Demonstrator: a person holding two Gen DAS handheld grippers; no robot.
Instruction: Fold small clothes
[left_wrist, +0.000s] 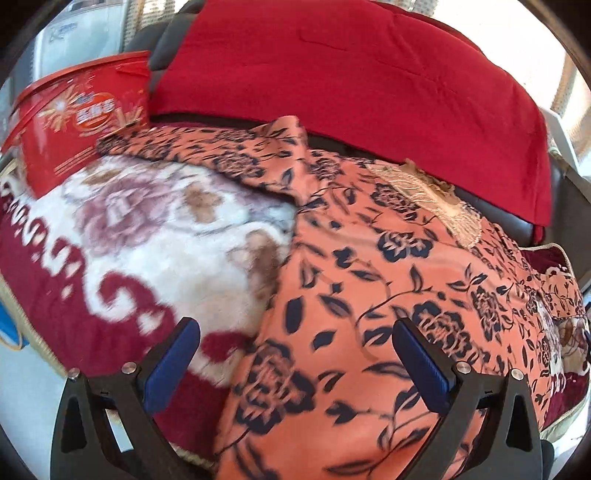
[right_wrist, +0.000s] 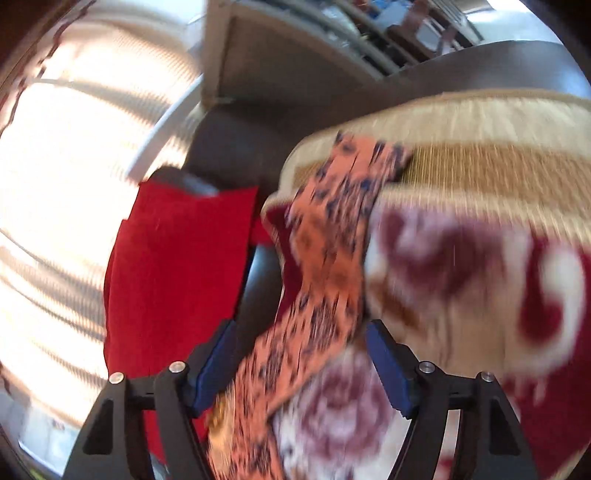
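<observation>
Left wrist view shows my left gripper (left_wrist: 295, 354) wide open, empty, over the orange floral garment (left_wrist: 369, 280) spread on the blanket (left_wrist: 147, 229). My right gripper (right_wrist: 299, 354) also gapes; a garment strip runs lengthwise between its fingers, seemingly unclamped.

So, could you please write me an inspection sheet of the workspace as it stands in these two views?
Surface: floral plush blanket in white and maroon, spread over a dark sofa.
Job's things: orange floral garment lying spread on the blanket, a strip of it running between the right claw's fingers.
Clutter: red printed box at the blanket's far left; red cloth draped over the sofa back.
Grippers: left claw open above the garment; right claw open.
Cables: nothing seen.
Surroundings: bright window blinds; right view blurred.
</observation>
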